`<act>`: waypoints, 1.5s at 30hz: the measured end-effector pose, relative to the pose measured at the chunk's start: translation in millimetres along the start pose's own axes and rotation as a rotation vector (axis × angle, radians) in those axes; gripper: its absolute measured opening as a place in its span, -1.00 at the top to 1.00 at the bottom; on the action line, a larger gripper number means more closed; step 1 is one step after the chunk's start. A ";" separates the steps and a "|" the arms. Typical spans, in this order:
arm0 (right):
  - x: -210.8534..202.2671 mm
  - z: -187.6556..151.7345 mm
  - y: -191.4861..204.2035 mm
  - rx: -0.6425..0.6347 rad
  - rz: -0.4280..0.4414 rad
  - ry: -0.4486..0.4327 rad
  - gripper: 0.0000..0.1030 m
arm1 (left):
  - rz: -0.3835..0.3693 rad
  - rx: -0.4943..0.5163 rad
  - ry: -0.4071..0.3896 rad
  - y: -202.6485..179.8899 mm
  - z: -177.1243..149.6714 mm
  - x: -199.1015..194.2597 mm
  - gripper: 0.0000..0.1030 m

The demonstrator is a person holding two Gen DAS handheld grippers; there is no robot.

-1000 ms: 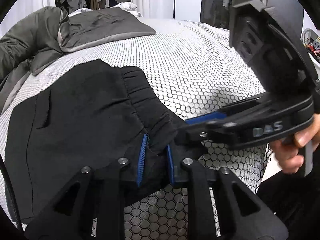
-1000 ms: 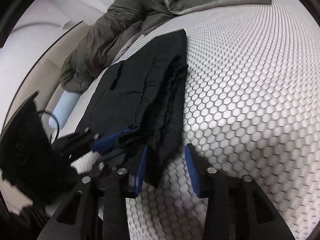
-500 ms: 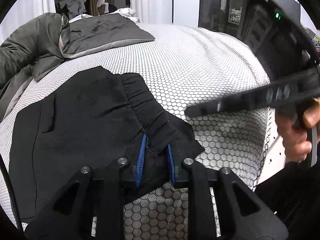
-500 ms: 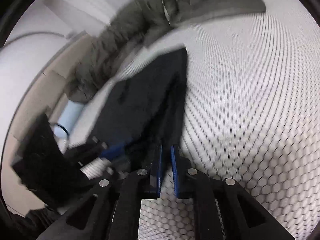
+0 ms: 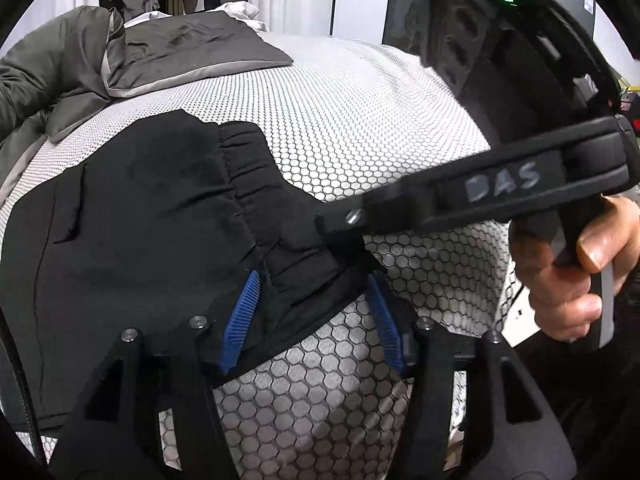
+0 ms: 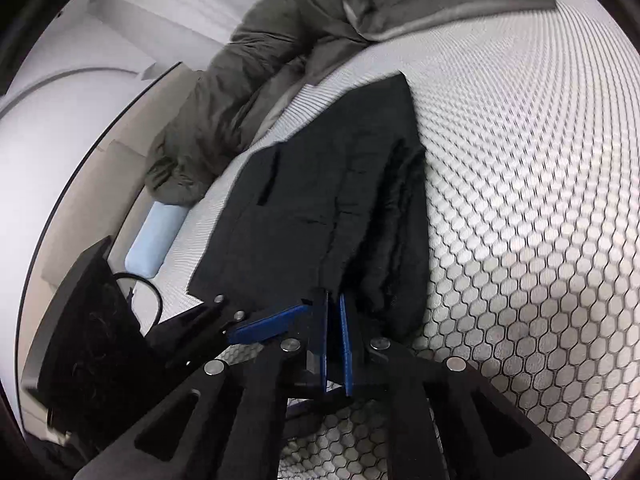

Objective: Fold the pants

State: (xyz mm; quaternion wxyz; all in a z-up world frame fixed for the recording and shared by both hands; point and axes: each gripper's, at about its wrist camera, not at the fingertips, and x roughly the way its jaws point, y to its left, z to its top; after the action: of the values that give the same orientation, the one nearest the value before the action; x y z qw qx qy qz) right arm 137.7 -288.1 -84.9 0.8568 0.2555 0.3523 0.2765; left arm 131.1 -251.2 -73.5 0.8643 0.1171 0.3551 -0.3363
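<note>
A gray blanket (image 5: pixel 168 56) is bunched up at the far left of the bed (image 5: pixel 360 112). Next to it, the black pants (image 5: pixel 132 216) lie flat on the bed's white cover, waistband toward the middle. The left tongs (image 5: pixel 312 312) are opening, with the waistband corner between the blue pads but no longer pinched. The right tongs (image 6: pixel 334 340) are closed tight, and I think they nip the pants' near edge, though dark cloth makes it hard to tell. The fold looks partly done. Next, the right tongs probably need to carry that edge across the pants.
</note>
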 end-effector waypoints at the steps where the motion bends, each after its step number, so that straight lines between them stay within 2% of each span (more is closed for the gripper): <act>1: -7.9 -0.5 2.0 -0.015 0.006 -0.016 0.92 | -0.008 -0.003 -0.006 2.1 0.0 -4.5 0.00; 3: -12.2 -1.3 -0.5 -0.014 -0.008 -0.022 0.92 | -0.017 -0.010 -0.011 7.1 0.2 -12.8 0.00; 5: 0.2 -3.4 -13.2 0.025 -0.037 0.028 0.90 | -0.021 -0.009 -0.008 16.2 -0.3 -22.6 0.00; 7: 6.0 -1.3 -24.2 0.079 -0.006 0.052 0.82 | 0.010 -0.041 -0.024 35.3 -0.3 -38.0 0.00; 8: 1.4 0.4 -26.3 0.099 0.020 0.038 0.70 | 0.031 -0.080 -0.043 51.3 -1.0 -49.2 -0.01; 9: -5.5 2.9 -25.0 0.105 0.031 0.017 0.38 | 0.048 -0.124 -0.066 69.5 -2.8 -60.8 -0.07; 10: -16.1 5.6 -22.7 0.096 0.014 -0.024 0.17 | 0.068 -0.163 -0.085 85.5 -4.8 -69.7 -0.15; 11: -20.9 7.3 -21.6 0.091 0.010 -0.050 -0.15 | 0.102 -0.213 -0.105 105.5 -8.8 -79.6 -0.30; 12: -27.2 9.6 -21.4 0.090 0.014 -0.086 -0.29 | 0.143 -0.263 -0.119 125.0 -14.0 -87.9 -0.33; 13: -28.9 11.6 -22.0 0.096 0.015 -0.100 -0.33 | 0.201 -0.334 -0.122 152.2 -22.8 -96.3 -0.33; 16: -16.8 18.4 -21.3 0.110 -0.022 -0.073 -0.47 | 0.297 -0.493 -0.113 206.4 -47.0 -109.6 -0.33; 18: 2.4 21.9 -19.4 0.086 -0.092 -0.029 -0.47 | 0.316 -0.587 -0.094 236.1 -64.7 -114.9 -0.32; 19: 9.1 22.8 -18.8 0.075 -0.109 -0.016 -0.47 | 0.300 -0.635 -0.077 249.2 -74.2 -115.3 -0.32; 20: 19.4 25.4 -15.2 0.065 -0.117 -0.007 -0.43 | 0.270 -0.675 -0.057 258.8 -82.8 -113.2 -0.23; 21: 27.5 27.6 -12.9 0.050 -0.131 -0.005 -0.14 | 0.232 -0.706 -0.046 263.9 -89.7 -110.4 -0.09; 22: 28.7 29.9 -13.8 0.041 -0.135 -0.005 0.03 | 0.198 -0.723 -0.037 266.4 -93.6 -108.4 -0.02; 24: 35.1 33.9 -10.2 0.034 -0.141 0.004 0.27 | 0.127 -0.711 -0.021 264.1 -94.5 -104.3 0.48; 25: 32.7 34.0 -8.2 0.022 -0.143 0.001 0.31 | 0.115 -0.691 -0.015 260.6 -92.8 -103.6 0.62; 26: 34.6 36.2 -3.4 0.004 -0.149 -0.008 0.38 | 0.125 -0.664 -0.010 253.2 -90.7 -104.2 0.68; 27: 29.7 37.1 -4.2 -0.017 -0.163 -0.027 0.43 | 0.149 -0.640 -0.009 246.8 -89.4 -105.1 0.70; 32: 57.2 70.8 0.0 -0.040 -0.220 -0.053 0.44 | 0.212 -0.577 0.010 227.5 -79.9 -99.3 0.70; 35: 66.7 78.4 -2.8 -0.030 -0.239 -0.040 0.34 | 0.256 -0.548 0.014 218.5 -76.1 -96.4 0.69; 38: 57.1 72.2 -7.2 -0.011 -0.234 -0.037 0.13 | 0.263 -0.544 0.015 214.0 -74.6 -96.0 0.69; 39: 56.2 70.7 -6.6 -0.013 -0.236 -0.033 0.12 | 0.260 -0.544 0.015 213.4 -74.5 -96.1 0.69; 42: 52.2 62.0 -4.6 -0.024 -0.224 -0.021 0.14 | 0.256 -0.549 0.010 211.2 -76.8 -99.8 0.69; 45: 42.1 44.6 -2.8 -0.055 -0.200 -0.001 0.31 | 0.267 -0.537 0.008 219.1 -78.9 -101.9 0.70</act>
State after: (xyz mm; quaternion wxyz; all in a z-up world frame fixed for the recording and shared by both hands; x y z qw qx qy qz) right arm 197.0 -273.5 -78.5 0.8870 0.1956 0.3677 0.1992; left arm 181.4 -2.1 -67.8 0.8994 -0.0689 0.4165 -0.1132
